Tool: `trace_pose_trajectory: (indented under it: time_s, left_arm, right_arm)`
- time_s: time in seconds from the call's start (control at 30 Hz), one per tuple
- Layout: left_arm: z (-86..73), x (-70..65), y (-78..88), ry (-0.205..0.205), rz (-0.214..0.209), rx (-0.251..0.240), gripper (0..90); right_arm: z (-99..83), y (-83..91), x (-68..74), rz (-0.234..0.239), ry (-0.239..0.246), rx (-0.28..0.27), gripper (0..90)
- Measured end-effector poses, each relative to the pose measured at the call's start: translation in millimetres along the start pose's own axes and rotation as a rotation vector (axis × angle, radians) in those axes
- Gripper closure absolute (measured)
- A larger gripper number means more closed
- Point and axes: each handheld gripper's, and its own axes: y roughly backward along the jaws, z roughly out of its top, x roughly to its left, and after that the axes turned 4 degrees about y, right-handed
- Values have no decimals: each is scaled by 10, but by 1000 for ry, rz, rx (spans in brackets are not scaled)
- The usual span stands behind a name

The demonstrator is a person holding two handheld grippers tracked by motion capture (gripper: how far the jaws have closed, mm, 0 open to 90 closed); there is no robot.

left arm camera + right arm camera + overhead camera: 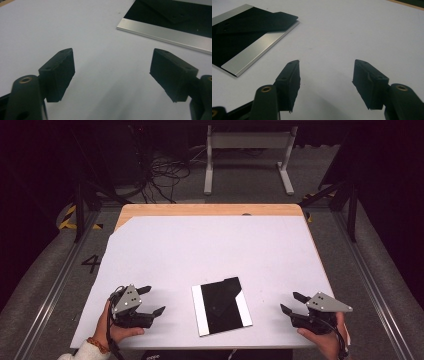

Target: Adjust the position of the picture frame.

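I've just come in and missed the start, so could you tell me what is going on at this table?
A person sits at a white table with a gripper in each hand. The left gripper and the right gripper rest on the near edge, both with jaws open and empty. Between them lies a flat black plate with silver edges, and neither gripper touches it.
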Motion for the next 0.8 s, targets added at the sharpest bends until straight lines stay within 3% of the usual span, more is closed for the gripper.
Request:
trace_pose_trajectory:
  time_s: [0.07, 0.1, 0.13, 0.23, 0.5, 0.6, 0.67, 0.8]
  left_arm:
    - [3, -18, 10, -6, -19, -4, 262]
    - [0, -29, 16, -21, -54, 2, 292]
    - [-4, -45, 19, -32, -67, 7, 377]
    - [-7, -67, 22, -55, -109, 25, 522]
    - [-27, -95, -15, -68, -113, 66, 823]
    - [-14, -128, -61, -68, -132, 77, 897]
    - [-5, -151, -89, -67, -128, 91, 898]
    - [23, -207, -174, -54, -163, 104, 900]
  right_arm:
    - [6, -17, 11, 2, 12, 15, 416]
    - [11, -18, 17, 5, 19, 17, 430]
    - [21, -21, 28, 15, 23, 11, 456]
    - [56, -35, 49, 23, 41, 8, 557]
    - [76, -131, 60, 52, 50, 24, 709]
    - [83, -162, 90, 77, 58, 32, 777]
    - [86, -170, 104, 82, 64, 34, 795]
    - [110, -187, 135, 120, 73, 31, 851]
